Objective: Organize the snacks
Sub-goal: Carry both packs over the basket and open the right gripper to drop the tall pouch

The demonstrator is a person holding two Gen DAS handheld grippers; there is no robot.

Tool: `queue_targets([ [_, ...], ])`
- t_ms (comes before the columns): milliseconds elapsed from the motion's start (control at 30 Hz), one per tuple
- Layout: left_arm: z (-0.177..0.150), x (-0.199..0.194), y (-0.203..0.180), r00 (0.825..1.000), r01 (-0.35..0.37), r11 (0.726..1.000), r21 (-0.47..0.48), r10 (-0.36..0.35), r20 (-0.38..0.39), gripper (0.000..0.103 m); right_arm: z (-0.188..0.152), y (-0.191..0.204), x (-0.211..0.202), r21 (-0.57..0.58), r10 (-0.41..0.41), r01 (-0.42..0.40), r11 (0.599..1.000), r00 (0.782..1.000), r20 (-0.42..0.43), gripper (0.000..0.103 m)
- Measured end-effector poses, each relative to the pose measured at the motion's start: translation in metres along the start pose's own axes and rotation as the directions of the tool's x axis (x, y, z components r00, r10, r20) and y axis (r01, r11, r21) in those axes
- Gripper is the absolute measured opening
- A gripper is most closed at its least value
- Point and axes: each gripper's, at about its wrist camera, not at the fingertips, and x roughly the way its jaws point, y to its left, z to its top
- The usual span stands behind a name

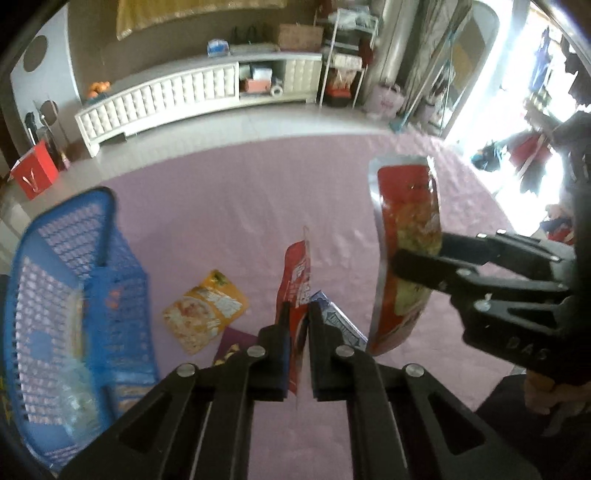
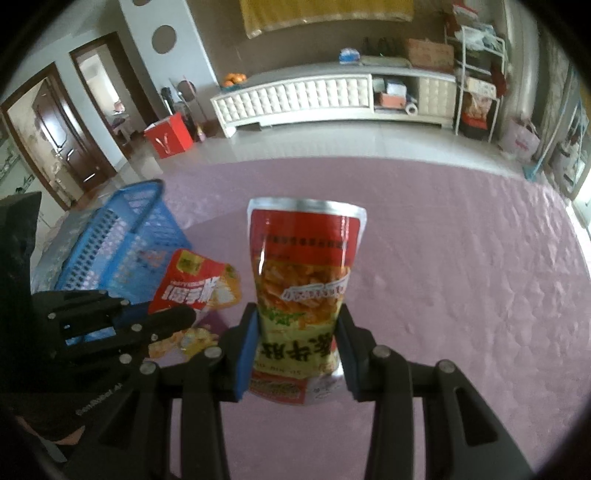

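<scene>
A home living room. A long white tufted cabinet (image 2: 332,98) runs along the far wall, with fruit (image 2: 233,78), boxes and a cardboard carton (image 2: 430,53) on top. A gold cloth (image 2: 325,14) hangs above it. Dark wooden doors (image 2: 55,129) open to other rooms at the left. A metal rack (image 2: 478,74) holds household clutter, a red bag (image 2: 168,136) sits on the tiled floor (image 2: 332,142), and clothes (image 1: 546,66) hang by the bright window.

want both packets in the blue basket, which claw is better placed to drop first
Left, probably. The left claw grips a thin red packet nearer the blue basket; the right claw, holding its red pouch, sits farther away.
</scene>
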Motion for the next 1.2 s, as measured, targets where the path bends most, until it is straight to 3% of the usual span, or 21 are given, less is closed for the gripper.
queue_targets([
  [267,-0.020,-0.088,0.045,0.989,-0.028,0.998,-0.054,0.035,0.145,0.006,0.010,0.071,-0.037,-0.098,0.047,-0.041,0.994,0.997,0.063,0.045],
  [567,-0.055,-0.144,0.119,0.972,-0.086,0.986,-0.142,0.115,0.204,0.006,0.020,0.157,-0.035,-0.214,0.112,-0.095,0.972,0.991,0.069,0.044],
  [833,-0.070,-0.161,0.170,0.968,-0.102,0.972,-0.210,0.146,0.206,0.006,0.037,0.200,-0.009,-0.276,0.127,-0.111,0.955,0.991,0.043,0.043],
  [1200,-0.071,-0.133,0.215,0.977,-0.077,0.967,-0.244,0.121,0.173,0.007,0.056,0.224,0.044,-0.294,0.088,-0.102,0.950,0.994,-0.062,0.042],
])
